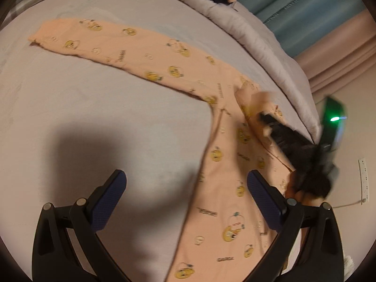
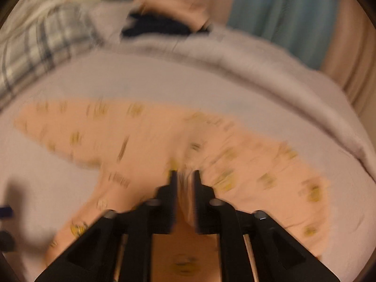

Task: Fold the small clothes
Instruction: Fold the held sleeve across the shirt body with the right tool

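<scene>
A peach garment (image 1: 225, 141) printed with yellow cartoon figures lies spread flat on a bed (image 1: 82, 108) covered in a pale lilac sheet. In the left wrist view its body runs from the bottom edge of the picture up toward the middle, and 1 long sleeve (image 1: 112, 47) stretches away to the upper left, toward the far side of the bed. The left gripper (image 1: 185, 202) hovers above the body with its jaws wide and nothing between them; its right finger is over the fabric, its left finger over bare sheet. The right gripper (image 1: 270, 122) is the nearer one to the fold: it sits at the garment's right side, where a flap of cloth (image 1: 253, 98) is lifted and doubled over. The right wrist view is blurred by motion, yet it shows narrow jaws with a bunch of peach fabric (image 2: 185, 195) between the 2 fingers; whether the pads press on it I cannot tell. A rolled grey duvet (image 1: 258, 47) borders the bed just beyond the garment on the right, close enough to crowd a fold. A stack of dark and peach clothes (image 2: 164, 21) and a plaid pillow (image 2: 42, 47) lie well apart at the far edge.
</scene>
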`<state>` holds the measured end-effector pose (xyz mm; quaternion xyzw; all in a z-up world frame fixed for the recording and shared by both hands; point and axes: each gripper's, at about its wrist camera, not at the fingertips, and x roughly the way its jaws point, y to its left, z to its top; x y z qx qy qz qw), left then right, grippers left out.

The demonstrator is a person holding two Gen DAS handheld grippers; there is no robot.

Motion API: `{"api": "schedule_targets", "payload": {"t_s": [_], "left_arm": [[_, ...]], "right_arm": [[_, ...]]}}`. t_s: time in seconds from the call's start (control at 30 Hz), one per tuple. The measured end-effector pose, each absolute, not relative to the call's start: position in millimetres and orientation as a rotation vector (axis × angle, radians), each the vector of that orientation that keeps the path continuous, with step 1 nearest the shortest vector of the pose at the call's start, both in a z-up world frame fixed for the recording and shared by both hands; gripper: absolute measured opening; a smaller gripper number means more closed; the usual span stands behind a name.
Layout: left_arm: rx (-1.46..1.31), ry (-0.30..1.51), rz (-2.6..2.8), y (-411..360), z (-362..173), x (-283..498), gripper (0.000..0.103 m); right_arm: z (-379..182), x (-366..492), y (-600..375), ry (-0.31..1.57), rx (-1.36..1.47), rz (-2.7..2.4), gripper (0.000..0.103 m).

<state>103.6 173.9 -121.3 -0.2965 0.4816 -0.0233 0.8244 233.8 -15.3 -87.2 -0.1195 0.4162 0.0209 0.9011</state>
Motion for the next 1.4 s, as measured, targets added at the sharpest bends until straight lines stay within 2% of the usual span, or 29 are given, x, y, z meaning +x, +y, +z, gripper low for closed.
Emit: {"api": "schedule_targets", "payload": {"t_s": [0.03,0.2,0.33,0.53,0.57,0.6,0.73,0.8,0.87,0.9,0.93,0.97,1.0,1.03,1.2,1.27,1.3,1.33,1.4], "left_arm": [[-0.632,1.024,-0.047,177.1,-121.4,103.4,0.102],[-0.632,0.993,-0.069,175.9,-111.5,113.0,0.102],[-0.614,0.929,-0.144,156.2,-92.9,135.0,0.102],[-0.64,0.903,-0.29,112.3,-84.4,187.3,0.101],[-0.645,0.911,-0.315,102.6,-85.9,197.7,0.101],[-0.647,0.918,-0.333,93.1,-87.5,207.1,0.097],[-0.662,0.979,-0.415,61.0,-106.9,242.6,0.077],[-0.627,1.03,-0.391,52.4,-122.1,252.1,0.063],[-0.572,1.077,-0.338,50.0,-138.5,254.0,0.062],[-0.538,1.093,-0.307,51.2,-145.8,252.7,0.058],[-0.52,1.095,-0.296,54.4,-152.2,249.5,0.049],[-0.518,1.08,-0.302,57.4,-153.2,245.6,0.047],[-0.524,1.073,-0.315,61.0,-153.0,242.0,0.048],[-0.53,1.084,-0.323,64.1,-153.8,238.8,0.048],[-0.509,1.099,-0.324,72.2,-151.2,221.0,0.051],[-0.533,1.094,-0.331,79.8,-146.7,209.4,0.063],[-0.54,1.085,-0.327,86.1,-144.2,200.6,0.072],[-0.541,1.068,-0.311,93.9,-139.4,189.7,0.078],[-0.545,1.039,-0.284,103.5,-133.6,173.9,0.08]], "right_arm": [[-94.8,236.9,-11.5,0.892,-0.253,0.055,0.037],[-78.6,214.1,-25.5,0.89,-0.126,0.248,0.04],[-51.7,187.9,-86.1,0.833,0.148,0.416,0.053],[-51.2,196.5,-187.6,0.798,0.294,0.124,0.052],[-52.6,199.7,-197.6,0.788,0.323,0.101,0.051],[-52.8,201.1,-207.8,0.772,0.349,0.083,0.043],[-61.2,223.2,-238.4,0.751,0.463,0.034,0.024],[-69.6,225.0,-241.8,0.776,0.476,0.028,0.023],[-79.8,236.9,-249.2,0.811,0.462,-0.019,0.022],[-85.6,240.7,-255.2,0.829,0.47,-0.031,0.022],[-90.9,244.1,-260.3,0.845,0.471,-0.066,0.022],[-97.5,245.8,-270.6,0.867,0.468,-0.123,0.022],[-100.4,243.6,-280.5,0.869,0.476,-0.139,0.007],[-101.4,241.8,-288.2,0.858,0.488,-0.156,0.0],[-95.3,237.0,-291.9,0.833,0.567,-0.222,0.0],[-87.0,229.3,-283.1,0.833,0.531,-0.206,0.005],[-82.1,224.1,-279.2,0.83,0.509,-0.19,0.018],[-74.5,216.6,-267.8,0.818,0.491,-0.157,0.035],[-70.3,196.9,-270.3,0.795,0.496,-0.073,0.057]]}}
